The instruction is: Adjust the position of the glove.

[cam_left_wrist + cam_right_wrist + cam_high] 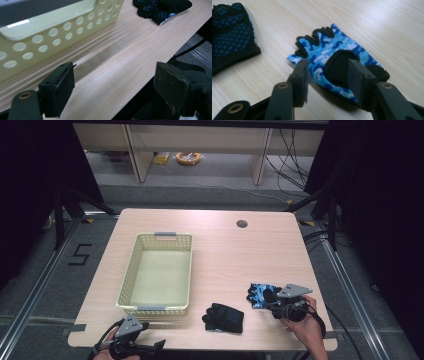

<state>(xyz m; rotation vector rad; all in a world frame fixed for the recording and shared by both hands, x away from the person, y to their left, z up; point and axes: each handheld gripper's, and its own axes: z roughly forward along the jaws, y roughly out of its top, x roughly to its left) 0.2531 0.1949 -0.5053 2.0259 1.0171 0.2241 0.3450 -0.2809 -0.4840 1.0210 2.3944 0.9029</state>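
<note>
Black jaws of the right tool (327, 82) stand spread approx. halfway, one on each side of the wrist end of the blue camo glove (332, 50). Pads hover just over the fabric, not pinching it; glove lies flat on the desk (387, 25) w/ its short finger openings pointing away from the tool. In the high view the right tool (272, 296) sits at the desk's near-right part, directly on the near edge of that glove (259, 295), w/ a hand (305, 325) behind it.

Left tool (113, 85) is spread wide w/ nothing between the jaws, over the near-left desk edge, just beside the basket (62, 27). High view puts the left tool (159, 345) at the bottom, below the basket's near wall.

Desk (225, 250) is light wood grain w/ a round cable hole at the far side. Cream perforated basket (131, 270) stands left of centre. Grey floor, metal rails and black curtains surround it; cables run at right.

Camo glove: fingerless, light and dark blue patches, black trim and a black wrist patch. Second glove (223, 318), black w/ a blue dotted palm, lies between basket and camo glove, well apart from both tools.
</note>
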